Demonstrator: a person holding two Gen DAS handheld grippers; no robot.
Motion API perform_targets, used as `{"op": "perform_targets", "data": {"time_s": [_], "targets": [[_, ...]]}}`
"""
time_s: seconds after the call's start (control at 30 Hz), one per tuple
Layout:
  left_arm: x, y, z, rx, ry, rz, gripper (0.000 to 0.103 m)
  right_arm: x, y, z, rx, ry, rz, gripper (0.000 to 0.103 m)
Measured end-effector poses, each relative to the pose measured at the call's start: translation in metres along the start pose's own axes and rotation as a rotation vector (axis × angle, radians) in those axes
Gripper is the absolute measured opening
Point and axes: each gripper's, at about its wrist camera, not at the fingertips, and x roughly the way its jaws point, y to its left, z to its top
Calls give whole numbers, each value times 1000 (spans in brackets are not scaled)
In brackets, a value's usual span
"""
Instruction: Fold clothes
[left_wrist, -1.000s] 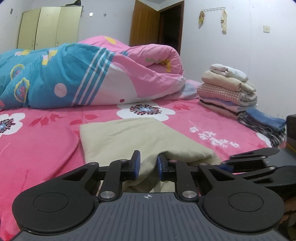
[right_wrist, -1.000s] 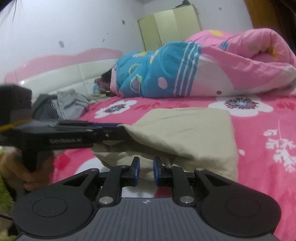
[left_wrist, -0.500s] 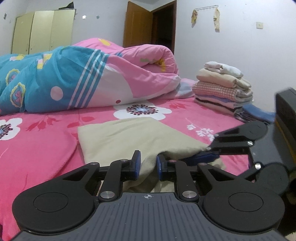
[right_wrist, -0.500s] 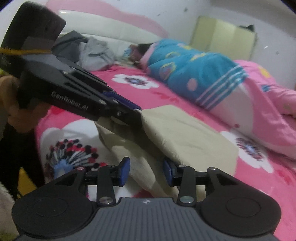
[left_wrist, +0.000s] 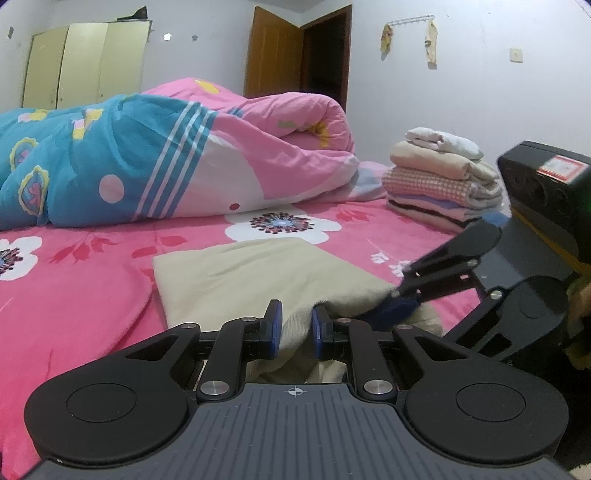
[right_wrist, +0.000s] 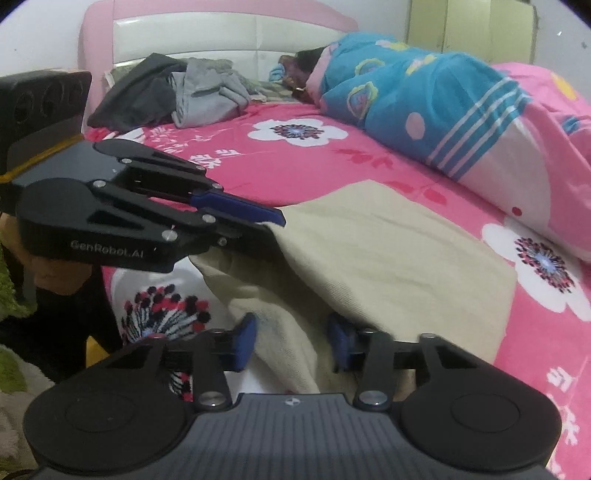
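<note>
A folded beige cotton garment (left_wrist: 266, 273) is lying on the pink flower-printed bed sheet (left_wrist: 74, 280), its flat far part resting on the bed while its near edge is being lifted off the sheet by both tools. The left gripper (left_wrist: 296, 328), black with blue pads, is pinching a ridge of the beige cloth between its narrowly set fingers; the fabric is filling the gap between the pads. In the right wrist view the same tool is reaching in from the left, its blue fingers (right_wrist: 236, 206) clamping the upper corner of the cloth, with a hand (right_wrist: 48, 269) gripping its handle below. The right gripper (right_wrist: 291, 341) is standing with its jaws spread fairly wide, a fold of the beige garment running between them; the left pad is touching the cloth, and the right pad is lying against or under the draped layer, so the grip looks loose rather than pinched. In the left wrist view that tool is angling in from the right, its blue tip buried in the cloth's near edge. Beyond the garment a bunched pink and blue quilt (left_wrist: 166, 166) is lying across the bed. A stack of folded clothes (left_wrist: 443, 177) is sitting at the right, and dark and grey unfolded garments (right_wrist: 173, 92) are heaped near the white padded headboard (right_wrist: 221, 33).
</note>
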Motion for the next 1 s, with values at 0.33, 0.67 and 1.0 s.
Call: {"op": "perform_targets", "data": {"time_s": [0.33, 0.67, 1.0], "targets": [[-6, -2, 1, 1, -45, -1, 8, -15, 22, -12, 37, -188, -197, 3], [-10, -7, -7, 32, -40, -28, 6, 9, 9, -27, 352, -291, -317, 3], [-9, -19, -25, 192, -11, 110, 19, -21, 9, -49, 398, -341, -302, 22]]}}
